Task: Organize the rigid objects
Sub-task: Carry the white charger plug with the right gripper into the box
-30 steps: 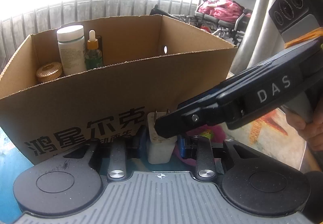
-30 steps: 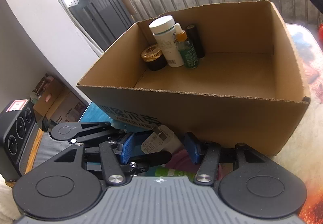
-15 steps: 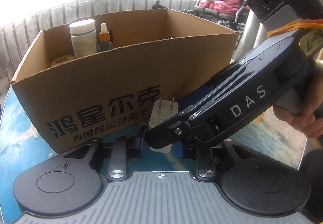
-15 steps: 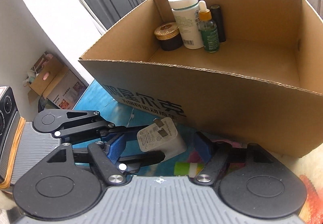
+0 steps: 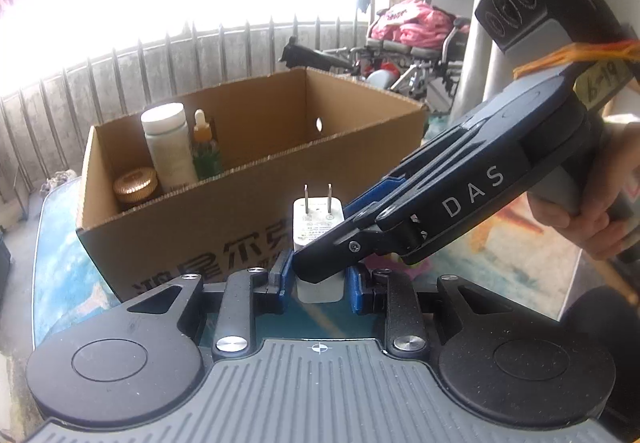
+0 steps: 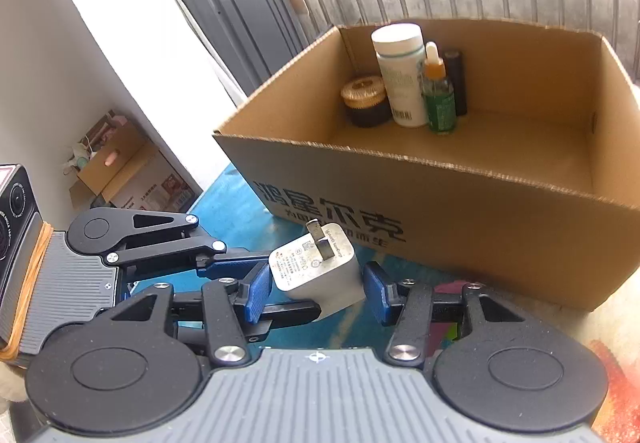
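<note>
The left gripper (image 5: 318, 275) clamps the white charger (image 5: 318, 219), prongs up, at six o'clock before the cardboard box (image 6: 460, 227). The right gripper (image 6: 316, 293) straddles it, pads apart; a mistimed handover drops it. The right gripper's side reads "DAS".

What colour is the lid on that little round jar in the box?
Gold, with a ribbed edge; the jar below is dark. The right wrist view shows it best.

You see a white charger (image 6: 316, 271), blue gripper pads (image 6: 256, 293), a brown cardboard box (image 6: 460, 219) with black lettering, and a gold-lidded jar (image 6: 364, 95) at eleven o'clock.
</note>
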`<state>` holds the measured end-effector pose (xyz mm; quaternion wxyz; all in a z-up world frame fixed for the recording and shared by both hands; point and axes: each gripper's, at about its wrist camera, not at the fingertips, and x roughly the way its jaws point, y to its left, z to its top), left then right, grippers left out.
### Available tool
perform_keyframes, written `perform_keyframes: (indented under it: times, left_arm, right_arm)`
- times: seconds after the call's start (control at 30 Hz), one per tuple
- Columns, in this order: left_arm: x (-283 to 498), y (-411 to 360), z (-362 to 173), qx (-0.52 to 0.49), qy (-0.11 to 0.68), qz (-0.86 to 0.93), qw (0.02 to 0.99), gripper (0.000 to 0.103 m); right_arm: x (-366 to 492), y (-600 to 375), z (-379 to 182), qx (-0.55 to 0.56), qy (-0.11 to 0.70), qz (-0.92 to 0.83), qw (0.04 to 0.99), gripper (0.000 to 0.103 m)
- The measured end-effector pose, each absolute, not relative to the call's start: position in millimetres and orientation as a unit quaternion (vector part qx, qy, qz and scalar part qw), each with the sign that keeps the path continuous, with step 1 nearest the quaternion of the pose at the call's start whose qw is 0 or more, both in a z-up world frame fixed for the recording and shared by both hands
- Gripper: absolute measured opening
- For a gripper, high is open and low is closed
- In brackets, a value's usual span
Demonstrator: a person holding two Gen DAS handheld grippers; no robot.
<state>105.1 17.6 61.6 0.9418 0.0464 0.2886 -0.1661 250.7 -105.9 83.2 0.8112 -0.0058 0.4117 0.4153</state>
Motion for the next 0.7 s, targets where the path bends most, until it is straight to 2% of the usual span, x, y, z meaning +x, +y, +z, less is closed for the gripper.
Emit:
perform_keyframes:
  times: [0.17, 0.33, 0.47, 0.7]
  left_arm:
    - [98.1, 13.8, 109.6, 0.076, 0.247, -0.184, 0.948, 0.026]
    - [141.5, 13.7, 140.9, 0.085, 0.229, -0.183, 0.952, 0.026]
    - [195.2, 18.7, 144.5, 0.087, 0.240, -0.188, 0.948, 0.026]
    - [275.1, 22.1, 116.3, 0.093, 0.304, -0.174, 0.932, 0.026]
  right_arm:
    - [239.5, -119.7, 130.1, 0.007, 0.357, 0.431, 0.829, 0.054]
    - [280.9, -120.8, 167.1, 0.014, 0.338, 0.414, 0.845, 0.054]
    - [335.4, -124.5, 164.8, 0.056, 0.367, 0.396, 0.840, 0.054]
    - [419.9, -126.4, 115.0, 0.137, 0.435, 0.346, 0.820, 0.052]
